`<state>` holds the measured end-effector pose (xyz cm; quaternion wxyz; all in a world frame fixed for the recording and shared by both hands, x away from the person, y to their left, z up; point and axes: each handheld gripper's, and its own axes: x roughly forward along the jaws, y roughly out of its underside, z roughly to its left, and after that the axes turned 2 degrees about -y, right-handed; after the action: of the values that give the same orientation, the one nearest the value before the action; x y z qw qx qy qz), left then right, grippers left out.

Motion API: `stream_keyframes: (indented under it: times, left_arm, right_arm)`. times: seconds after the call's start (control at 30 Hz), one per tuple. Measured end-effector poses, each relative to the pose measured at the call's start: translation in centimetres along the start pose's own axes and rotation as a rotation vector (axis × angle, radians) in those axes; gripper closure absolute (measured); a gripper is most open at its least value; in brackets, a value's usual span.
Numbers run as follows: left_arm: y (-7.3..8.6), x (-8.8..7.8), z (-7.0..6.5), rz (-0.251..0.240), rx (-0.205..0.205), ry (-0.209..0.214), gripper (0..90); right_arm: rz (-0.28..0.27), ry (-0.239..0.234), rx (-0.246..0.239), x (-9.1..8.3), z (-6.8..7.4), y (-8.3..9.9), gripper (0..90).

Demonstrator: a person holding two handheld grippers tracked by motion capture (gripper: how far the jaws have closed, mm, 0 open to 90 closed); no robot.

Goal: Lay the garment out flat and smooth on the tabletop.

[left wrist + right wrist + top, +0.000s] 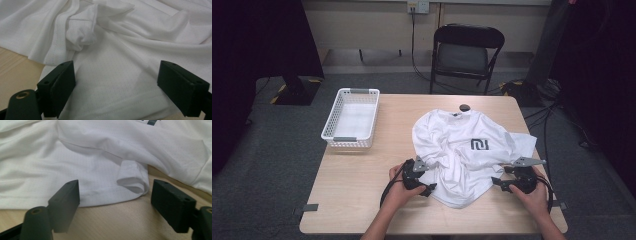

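A crumpled white mesh-fabric T-shirt with a dark printed logo [464, 150] lies on the right half of the light wooden bench [362, 175], its collar pointing away from the person and its hem toward them, so its long axis runs from the far edge to the near edge. The left hand-held gripper [428, 189] sits at the shirt's near-left hem corner, and the right hand-held gripper [498, 183] at the shirt's near-right hem; each is about equally close to the cloth. In the left gripper view the jaws stand spread wide with the stitched hem [120, 100] lying between them, pinching nothing. In the right gripper view the jaws are likewise spread, the hem's folded-over corner [132, 180] just ahead of them and bare wood beneath. Both seem set to close on the hem.

Left of the shirt, well apart, stands an empty white plastic lattice basket [351, 117]. Just beyond the shirt's collar sits a small black round object [464, 107]. Further beyond the shirt, off the bench, is a black folding chair [466, 52] on grey carpet.
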<state>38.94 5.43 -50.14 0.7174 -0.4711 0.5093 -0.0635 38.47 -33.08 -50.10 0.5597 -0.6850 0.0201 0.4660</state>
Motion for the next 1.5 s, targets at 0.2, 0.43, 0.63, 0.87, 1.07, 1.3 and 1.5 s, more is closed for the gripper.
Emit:
stream_keyframes:
  times: [0.2, 0.43, 0.63, 0.87, 1.07, 1.3, 1.5]
  left_arm:
    - [0.0, 0.0, 0.0, -0.002, -0.004, -0.002, 14.4]
    - [0.0, -0.5, 0.3, 0.0, -0.061, -0.008, 15.3]
    - [-0.4, -2.0, 1.1, -0.061, -0.107, -0.04, 25.1]
    - [-0.2, -2.4, 2.9, -0.06, -0.183, -0.089, 52.3]
    - [-0.2, -1.8, 3.6, -0.025, -0.155, -0.113, 61.1]
    - [-0.7, -0.6, 3.7, -0.013, -0.187, -0.09, 65.1]
    - [-1.5, -0.3, 4.1, 0.034, -0.155, -0.1, 84.4]
  right_arm:
    - [0.009, 0.022, -0.041, -0.3, 0.1, 0.6, 12.1]
    - [0.013, 0.02, -0.038, -0.1, 0.2, 0.5, 10.3]
    - [0.013, 0.019, -0.041, -0.1, 0.2, 0.5, 10.3]
    - [0.013, 0.019, -0.041, -0.1, 0.2, 0.5, 10.3]
    - [0.013, 0.019, -0.041, -0.1, 0.2, 0.5, 10.3]
    - [0.013, 0.019, -0.041, -0.1, 0.2, 0.5, 10.3]
    - [0.013, 0.019, -0.04, -0.1, 0.2, 0.5, 10.3]
